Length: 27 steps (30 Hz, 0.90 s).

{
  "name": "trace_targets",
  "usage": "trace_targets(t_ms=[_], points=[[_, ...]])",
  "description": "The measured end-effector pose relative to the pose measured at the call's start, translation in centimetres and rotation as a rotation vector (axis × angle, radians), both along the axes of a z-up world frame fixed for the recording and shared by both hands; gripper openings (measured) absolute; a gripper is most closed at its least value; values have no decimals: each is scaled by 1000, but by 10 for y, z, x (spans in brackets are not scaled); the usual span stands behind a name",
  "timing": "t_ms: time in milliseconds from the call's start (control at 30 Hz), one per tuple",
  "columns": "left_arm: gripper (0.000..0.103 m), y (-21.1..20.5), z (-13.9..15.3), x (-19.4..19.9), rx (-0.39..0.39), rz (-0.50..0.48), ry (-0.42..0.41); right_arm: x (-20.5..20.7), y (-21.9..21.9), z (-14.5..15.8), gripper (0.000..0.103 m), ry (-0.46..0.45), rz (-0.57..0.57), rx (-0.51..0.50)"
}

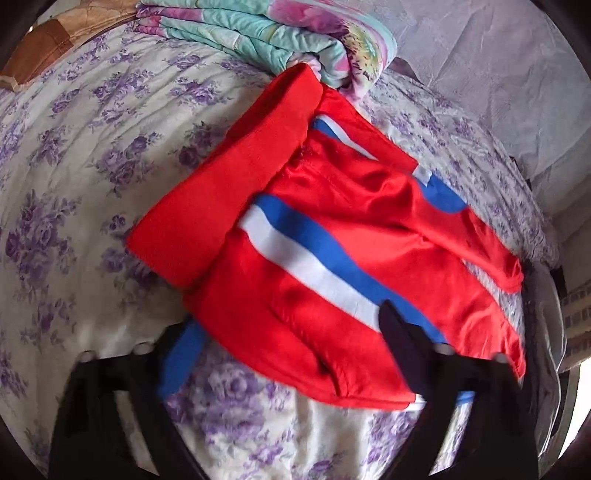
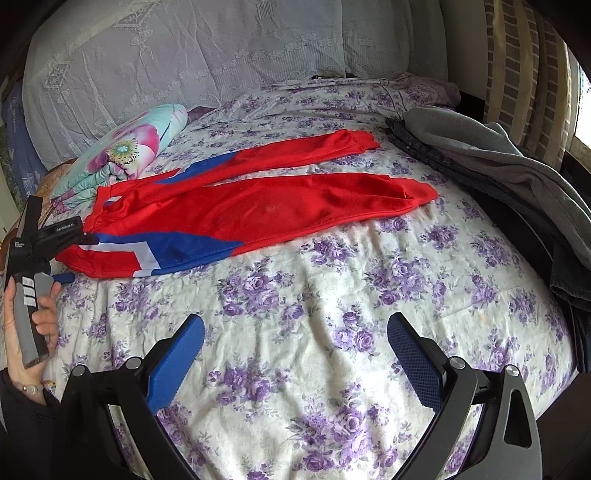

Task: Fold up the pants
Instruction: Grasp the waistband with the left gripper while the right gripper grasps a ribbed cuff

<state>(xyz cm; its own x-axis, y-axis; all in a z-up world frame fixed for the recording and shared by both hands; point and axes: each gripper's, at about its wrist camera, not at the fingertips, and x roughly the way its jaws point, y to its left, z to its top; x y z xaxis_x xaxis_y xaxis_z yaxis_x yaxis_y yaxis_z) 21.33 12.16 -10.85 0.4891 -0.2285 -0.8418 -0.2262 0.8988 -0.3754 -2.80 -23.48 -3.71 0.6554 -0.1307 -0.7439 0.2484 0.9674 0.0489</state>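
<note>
Your left hand-held gripper (image 1: 288, 350) is hard to read: its own camera is blurred, one blue finger (image 1: 181, 358) lies on the bedsheet (image 1: 74, 166) beside the red pants (image 1: 332, 258), the other dark finger rests over the fabric, and you cannot tell whether the waist end is pinched. From the right wrist view it shows only as a dark body at the frame's left edge, its tips hidden against the waistband. That view alone shows both legs stretched flat across the bed, a grey garment (image 2: 498, 155) at the far side, and your right hand-held gripper (image 2: 295, 343) with fingers wide apart over bare sheet. The folded floral quilt (image 1: 277, 33) lies just beyond the waistband.
</note>
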Motion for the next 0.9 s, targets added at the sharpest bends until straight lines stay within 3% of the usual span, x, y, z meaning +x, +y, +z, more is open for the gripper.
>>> trace_targets(t_ms=[67, 100, 167, 267, 433, 733, 767, 800, 833, 900], points=[[18, 3, -1, -1, 63, 21, 2, 0, -2, 0, 100, 4, 2, -15], [11, 7, 0, -6, 33, 14, -23, 0, -5, 1, 100, 6, 2, -26], [7, 16, 3, -20, -36, 6, -71, 1, -15, 5, 100, 18, 1, -58], [7, 21, 0, -32, -51, 11, -106, 12, -45, 15, 100, 53, -13, -58], [7, 18, -1, -31, -49, 9, -112, 66, -127, 13, 100, 136, -130, 135], [7, 23, -5, -38, -43, -9, -105, 175, -212, -57, 97, 248, -268, 377], [7, 23, -5, -38, -39, -10, -104, 181, -215, -66, 91, 240, -269, 413], [7, 22, -5, -37, -35, -11, -102, 184, -215, -73, 62, 219, -262, 445], [7, 21, -5, -35, -26, -12, -97, 187, -215, -80, 24, 207, -266, 449], [7, 18, -7, -32, 0, -15, -88, 185, -215, -85, 14, 142, -283, 457]])
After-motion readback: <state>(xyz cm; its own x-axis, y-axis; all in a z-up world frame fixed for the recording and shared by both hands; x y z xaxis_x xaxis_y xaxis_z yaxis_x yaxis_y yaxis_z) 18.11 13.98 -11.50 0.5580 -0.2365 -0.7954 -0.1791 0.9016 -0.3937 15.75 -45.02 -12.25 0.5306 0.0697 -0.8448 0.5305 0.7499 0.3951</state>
